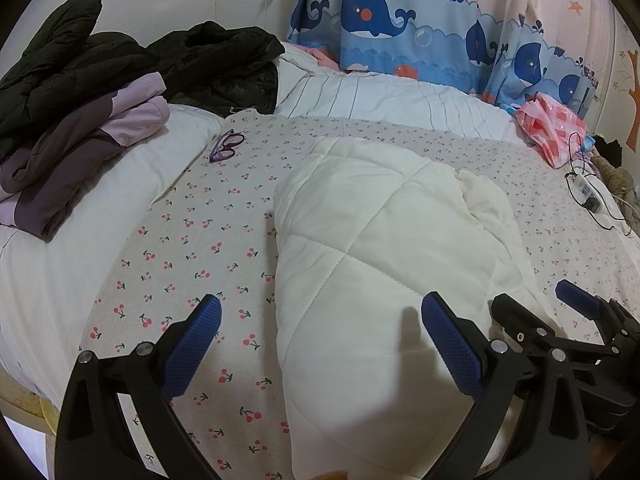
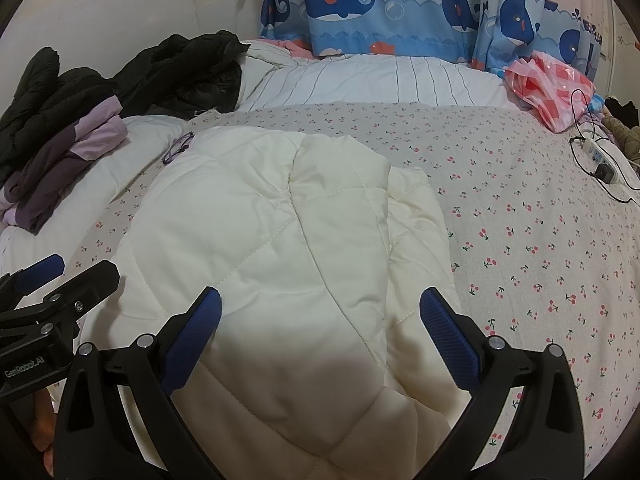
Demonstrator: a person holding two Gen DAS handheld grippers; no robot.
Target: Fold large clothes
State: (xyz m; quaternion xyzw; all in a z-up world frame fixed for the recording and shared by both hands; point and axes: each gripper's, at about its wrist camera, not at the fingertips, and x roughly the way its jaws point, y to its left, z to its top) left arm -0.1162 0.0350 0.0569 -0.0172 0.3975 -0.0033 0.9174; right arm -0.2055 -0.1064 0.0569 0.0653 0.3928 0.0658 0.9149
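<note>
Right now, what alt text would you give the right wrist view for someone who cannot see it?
A cream quilted garment lies folded on a cherry-print bedsheet, with the right tool open above its near end. The left tool shows at the left edge; dark jackets are piled behind, under a whale-print curtain.

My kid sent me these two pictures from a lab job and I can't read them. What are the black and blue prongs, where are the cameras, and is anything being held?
No robot: a person holds a two-fingered tool in each hand, with a camera on each looking along its fingers. One picture shows the left tool, the other the right tool. Both are open and hold nothing. Below them a cream quilted jacket lies on a cherry-print sheet. Dark and purple clothes are piled at the left, glasses beside them.
</note>
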